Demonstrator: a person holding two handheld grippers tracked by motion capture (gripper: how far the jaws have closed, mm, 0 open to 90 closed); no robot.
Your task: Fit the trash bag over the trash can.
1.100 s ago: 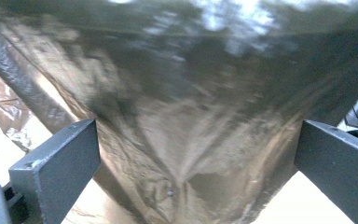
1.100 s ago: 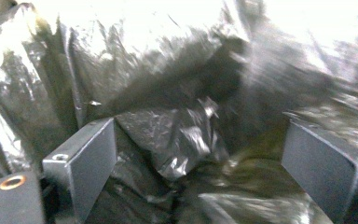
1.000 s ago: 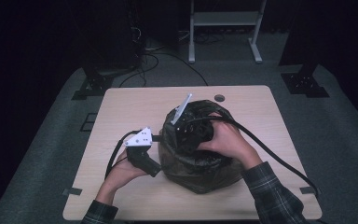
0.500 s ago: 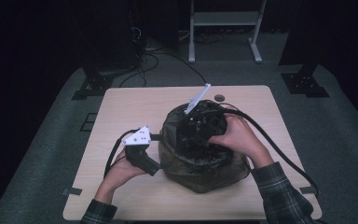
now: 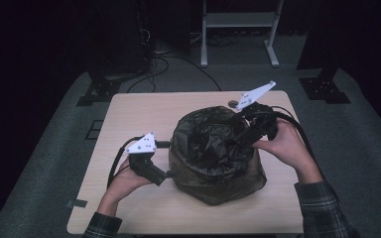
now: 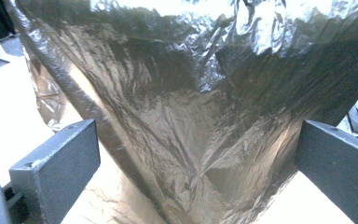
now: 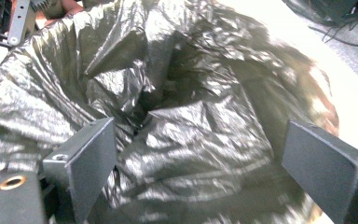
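The right gripper (image 5: 242, 135), jaws apart, has pulled back toward the table's right edge off the black bag (image 5: 213, 158); the left gripper (image 5: 167, 173), jaws apart, waits beside it.

This looks like a lab or recording studio — not a home. A plain light-wood table (image 5: 144, 114) stands alone on grey carpet (image 5: 54, 163), ringed by darkness as if curtained off. Behind it, loose cables (image 5: 163, 59) trail across the floor, a white metal stand (image 5: 238, 34) rises at the back, and black equipment bases (image 5: 322, 87) flank the table — a rig for filming.
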